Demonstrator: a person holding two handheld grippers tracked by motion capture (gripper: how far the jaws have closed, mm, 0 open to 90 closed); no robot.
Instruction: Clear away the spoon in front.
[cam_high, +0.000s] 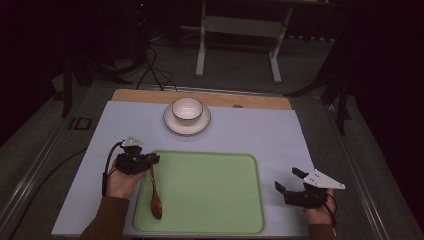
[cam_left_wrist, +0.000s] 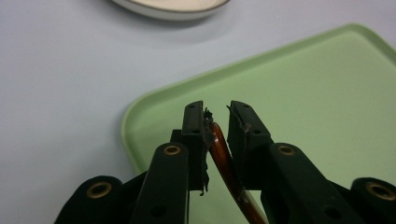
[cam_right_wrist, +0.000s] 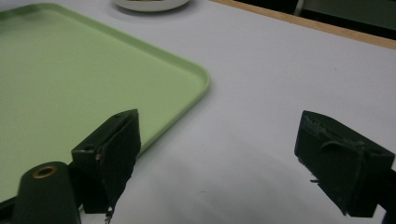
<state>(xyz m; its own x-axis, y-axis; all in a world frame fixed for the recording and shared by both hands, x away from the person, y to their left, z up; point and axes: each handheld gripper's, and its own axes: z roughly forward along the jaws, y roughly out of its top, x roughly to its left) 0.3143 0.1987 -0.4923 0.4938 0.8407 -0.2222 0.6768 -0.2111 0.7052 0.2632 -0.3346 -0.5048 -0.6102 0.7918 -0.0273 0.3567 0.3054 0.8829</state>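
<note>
The left gripper (cam_high: 155, 159) was clamped on the handle tip of a reddish-brown wooden spoon (cam_high: 154, 192), which lay along the nine o'clock edge of the flat, pale green plastic tray (cam_high: 210, 195), its bowl end toward six o'clock and its handle running up to the jaws at twelve. In the left gripper view the glossy handle (cam_left_wrist: 223, 158) sat skewed between the black jaws, pressed against one pad and seemingly not squarely against the other. The right gripper (cam_high: 288, 181) hovered with its jaws spread wide and nothing in them, over the light grey table mat (cam_high: 280, 130) just off the tray's three o'clock edge.

The work seemed to be placing the spoon on the tray or lifting it off. Either way, the grip looked shallow and off-centre, so I would have kept the wrist steady and avoided any twist, since a smooth rounded handle held at its very end could pivot or slip. If the spoon was being laid down, the bowl end should rest fully on the tray before the jaws let go.

Whether the spoon's bowl touched the tray or hung just above it could not be told from the high view. The white ceramic bowl (cam_high: 187, 108) on its white saucer (cam_high: 171, 124), at twelve o'clock beyond the tray, was cut off in both gripper views, and its contents could not be made out. The room beyond the table was too dark to read.
</note>
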